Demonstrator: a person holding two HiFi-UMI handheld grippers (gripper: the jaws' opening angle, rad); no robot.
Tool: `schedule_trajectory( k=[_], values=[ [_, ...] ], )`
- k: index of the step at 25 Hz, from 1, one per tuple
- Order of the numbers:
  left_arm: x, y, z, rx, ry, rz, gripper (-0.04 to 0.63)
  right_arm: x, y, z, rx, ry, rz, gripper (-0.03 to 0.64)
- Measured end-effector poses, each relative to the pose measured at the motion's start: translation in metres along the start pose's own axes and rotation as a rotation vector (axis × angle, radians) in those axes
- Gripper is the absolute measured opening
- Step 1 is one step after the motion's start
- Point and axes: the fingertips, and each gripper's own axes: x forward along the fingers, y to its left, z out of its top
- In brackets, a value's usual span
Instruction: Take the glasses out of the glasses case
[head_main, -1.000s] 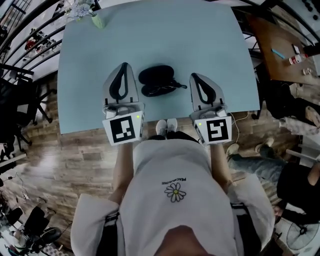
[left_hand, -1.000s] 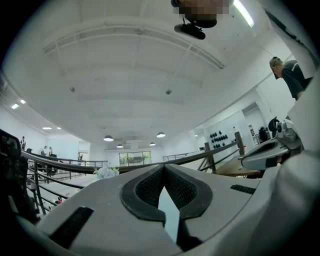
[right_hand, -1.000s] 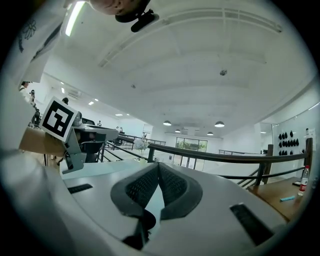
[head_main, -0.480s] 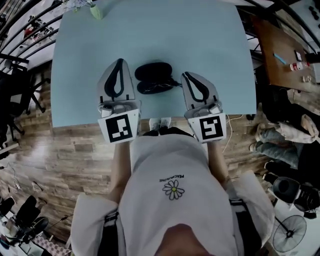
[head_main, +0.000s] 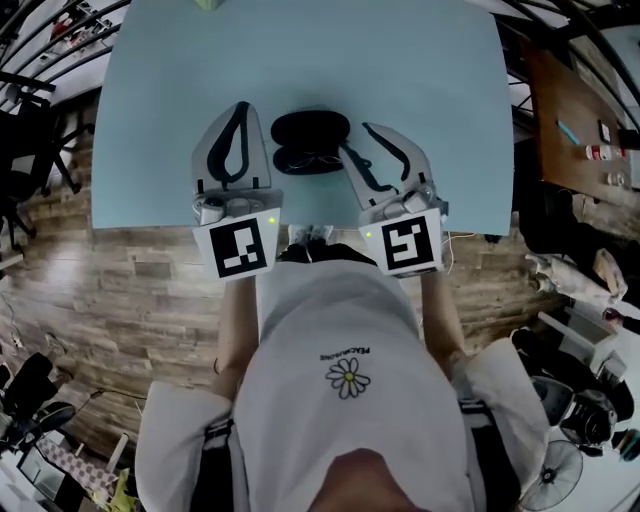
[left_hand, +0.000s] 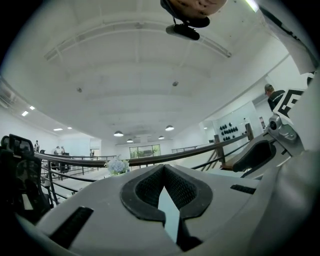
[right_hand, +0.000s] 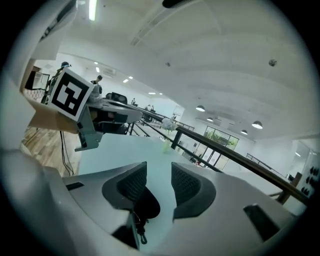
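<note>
The glasses (head_main: 305, 160) lie in the lower half of the black glasses case (head_main: 311, 130), which sits hinged open near the front edge of the pale blue table (head_main: 180, 60), between my two grippers. Nothing is out yet. As I read it, opening the case is done and the lift itself remains.

My right gripper (head_main: 356, 137) angles in toward the case's right end. Its jaws stand about half apart, having just been opening, and they hold nothing. In the right gripper view the dark case and its small dangling strap (right_hand: 141, 234) show low in the gap, nearer the left-hand jaw, with neither pad pressing on them.

My left gripper (head_main: 240, 108) lies level just beside the case's left end, apart from it, with its tips together and empty. Its own view shows only table through the slot behind the closed tips.

What is left, I judge: bring the open jaws onto the frame, close them, lift the glasses clear and set them on the table.
</note>
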Motion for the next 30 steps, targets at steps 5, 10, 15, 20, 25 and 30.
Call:
schedule_trajectory(
  k=[5, 10, 15, 20, 25, 30],
  values=[
    [-0.001, -0.004, -0.01, -0.01, 0.037, 0.013, 0.017, 0.018, 0.016, -0.01, -0.119, 0.085, 0.118, 0.16],
    [-0.005, 0.006, -0.027, -0.042, 0.053, 0.029, 0.017, 0.042, 0.048, -0.02, -0.151, 0.122, 0.299, 0.18],
    [-0.011, 0.013, -0.052, -0.004, 0.107, 0.039, 0.017, 0.062, 0.067, -0.038, -0.229, 0.174, 0.435, 0.202],
    [-0.027, 0.029, -0.077, -0.023, 0.145, 0.102, 0.017, 0.079, 0.082, -0.066, -0.312, 0.258, 0.573, 0.213],
    [-0.038, 0.04, -0.102, 0.011, 0.206, 0.119, 0.017, 0.097, 0.096, -0.099, -0.383, 0.344, 0.671, 0.239],
    [-0.046, 0.047, -0.124, -0.027, 0.242, 0.151, 0.017, 0.11, 0.11, -0.127, -0.467, 0.413, 0.765, 0.242]
  ],
)
